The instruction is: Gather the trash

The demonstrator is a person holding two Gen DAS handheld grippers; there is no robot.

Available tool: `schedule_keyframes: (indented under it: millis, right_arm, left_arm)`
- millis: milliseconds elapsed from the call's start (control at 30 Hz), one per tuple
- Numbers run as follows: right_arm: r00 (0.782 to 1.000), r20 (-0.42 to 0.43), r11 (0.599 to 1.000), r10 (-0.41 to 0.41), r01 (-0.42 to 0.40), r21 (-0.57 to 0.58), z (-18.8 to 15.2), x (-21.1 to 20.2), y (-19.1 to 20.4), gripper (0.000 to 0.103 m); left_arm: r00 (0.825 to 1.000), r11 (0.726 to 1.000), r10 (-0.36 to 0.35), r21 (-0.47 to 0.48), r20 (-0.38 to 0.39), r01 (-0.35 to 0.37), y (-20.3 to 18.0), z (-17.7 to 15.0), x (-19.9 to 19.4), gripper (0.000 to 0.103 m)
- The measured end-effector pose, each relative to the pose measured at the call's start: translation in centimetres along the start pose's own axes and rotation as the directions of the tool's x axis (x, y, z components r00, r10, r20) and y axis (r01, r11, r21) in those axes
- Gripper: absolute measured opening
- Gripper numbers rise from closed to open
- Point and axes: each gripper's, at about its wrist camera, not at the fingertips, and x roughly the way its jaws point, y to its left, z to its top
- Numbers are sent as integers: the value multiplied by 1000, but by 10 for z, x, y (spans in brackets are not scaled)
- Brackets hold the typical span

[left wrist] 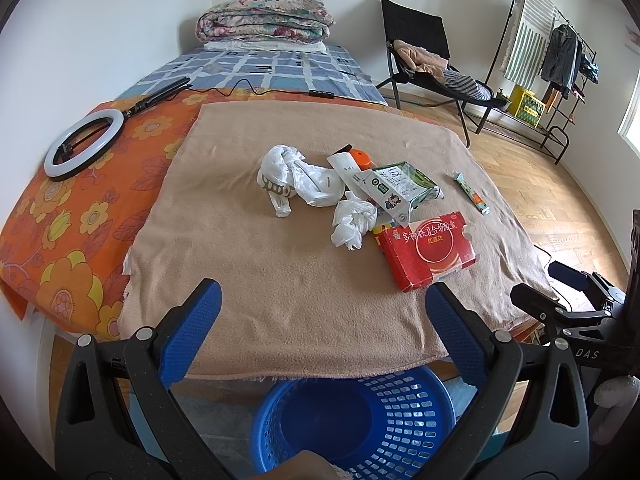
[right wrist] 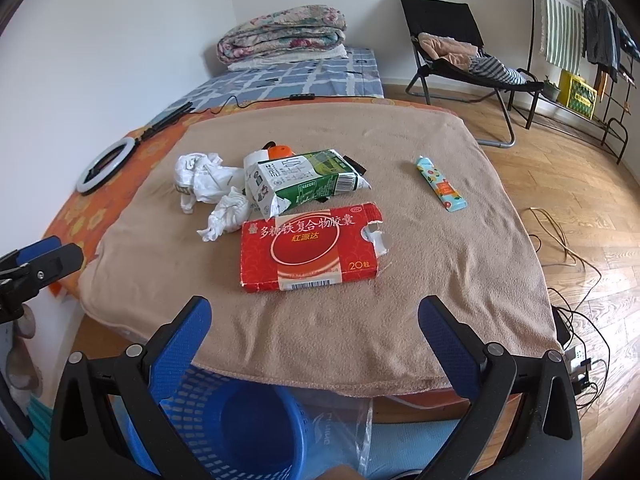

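- I hold my left gripper (left wrist: 324, 316) and right gripper (right wrist: 314, 328) spread wide and empty at the near edge of the tan blanket (right wrist: 460, 240), over nothing yet.
- The trash sits heaped mid-blanket: red box (right wrist: 310, 254) nearest, milk carton (right wrist: 298, 184) touching it behind, crumpled tissue (right wrist: 226, 216) and plastic bag (left wrist: 298, 178) beside, small tube (right wrist: 440, 184) well apart to the right.
- The blue basket (left wrist: 360, 420) waits on the floor just below the edge, I judge for short drops.
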Motion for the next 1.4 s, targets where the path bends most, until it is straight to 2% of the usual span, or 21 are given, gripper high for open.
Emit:
schedule_keyframes:
  millis: [200, 500, 833, 1033, 1233, 1400]
  right_arm:
    - [1000, 5, 1000, -12, 12, -6, 0, 0, 1, 102]
    - [999, -39, 1000, 0, 0, 7, -4, 9, -2, 102]
    - [1000, 1, 1000, 7, -7, -5, -9, 10, -4, 102]
    - [999, -33, 999, -29, 27, -34, -12, 15, -10, 102]
    - [998, -55, 1000, 7, -7, -1, -13, 20, -27, 102]
    - [998, -48, 998, 36, -33, 60, -5, 23, -46, 101]
  left_arm:
    - [1000, 1000, 1, 1, 0, -1, 0, 0, 0, 103]
    - [1000, 1000, 0, 0, 0, 0, 0, 0, 0, 103]
    - [1000, 1000, 7, 3, 3, -7, 1, 0, 0, 103]
    - [1000, 1000, 25, -6, -4, -25, 11, 1, 3, 103]
    - [1000, 1000, -1, -8, -25, 1, 18, 12, 13, 103]
    - [999, 999, -27, -39, -27, 26, 28, 35, 25, 102]
